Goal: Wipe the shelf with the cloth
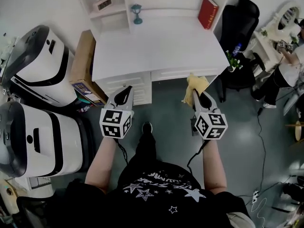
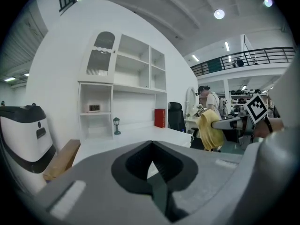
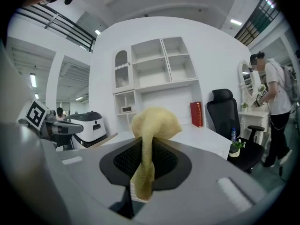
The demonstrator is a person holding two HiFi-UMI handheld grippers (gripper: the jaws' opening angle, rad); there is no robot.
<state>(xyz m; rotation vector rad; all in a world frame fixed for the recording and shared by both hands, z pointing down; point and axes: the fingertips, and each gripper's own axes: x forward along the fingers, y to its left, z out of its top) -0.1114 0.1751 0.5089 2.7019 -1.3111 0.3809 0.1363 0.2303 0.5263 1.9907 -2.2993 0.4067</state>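
Head view: right hand-held gripper [image 1: 195,93] clamped on cloth [image 1: 197,82]; left hand-held gripper [image 1: 127,90] closed, empty.
Shelf [image 1: 108,12] lies straight ahead beyond the surface [image 1: 161,46], well apart from both.

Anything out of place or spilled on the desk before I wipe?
Nothing stands out: no spill on the desk top; the clock, small lamp and red book sit tidily. The right gripper holds the cloth.
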